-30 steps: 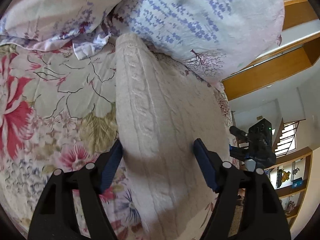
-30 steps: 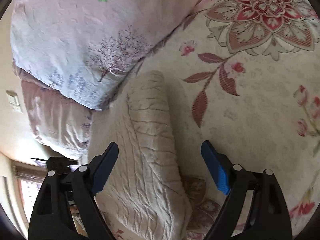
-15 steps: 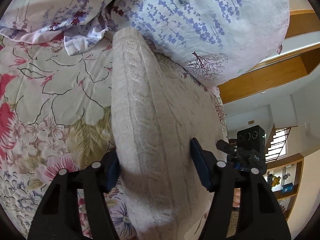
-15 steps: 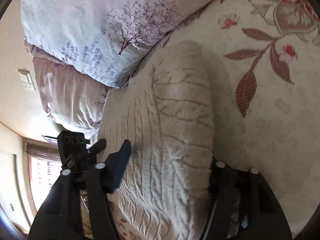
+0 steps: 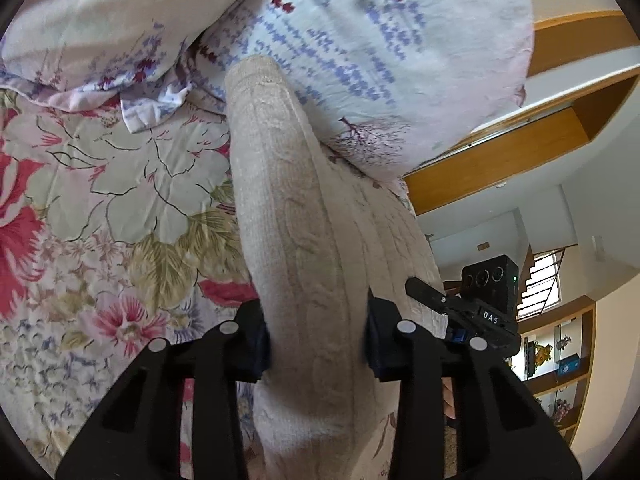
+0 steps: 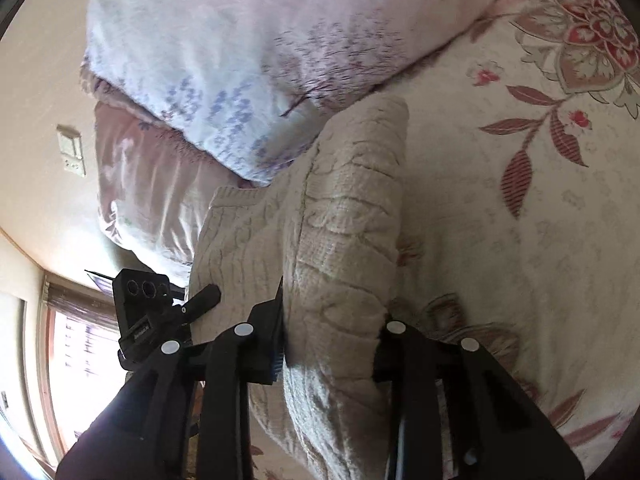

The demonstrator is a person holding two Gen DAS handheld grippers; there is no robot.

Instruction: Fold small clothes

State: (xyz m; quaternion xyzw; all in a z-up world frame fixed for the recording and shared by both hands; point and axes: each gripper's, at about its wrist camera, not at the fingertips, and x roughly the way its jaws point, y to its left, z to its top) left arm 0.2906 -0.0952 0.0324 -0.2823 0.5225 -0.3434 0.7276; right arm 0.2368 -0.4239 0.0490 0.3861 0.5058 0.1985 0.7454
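Cream cable-knit sweater [image 5: 304, 248] flat on floral bedspread [image 5: 112, 200], far end touching lavender-print pillow [image 5: 380, 60]

Left gripper [image 5: 316, 344]: fingers [image 5: 252, 344] just closing, now pinching a bunched ridge of knit at the near hem, fabric filling the gap between pads. Long axis of the ridge straight ahead along the fingers, up toward the pillow. Other gripper visible just beside on the right, level with this one

Right gripper [image 6: 330, 338]: fingers [image 6: 272, 340] also just closing, pinching the same sweater [image 6: 348, 240] at its near edge, thick fold squeezed between pads. Same layout: garment stretching away from the fingers toward the pillow [image 6: 240, 60], bare bedspread [image 6: 520, 220] to the right

Judgement: both near corners gripped, both hands equally near. Fold probably forward along the long axis, hem carried up and over toward the pillow end. Risk: pillow crowding the landing spot, uneven lift skewing the fold
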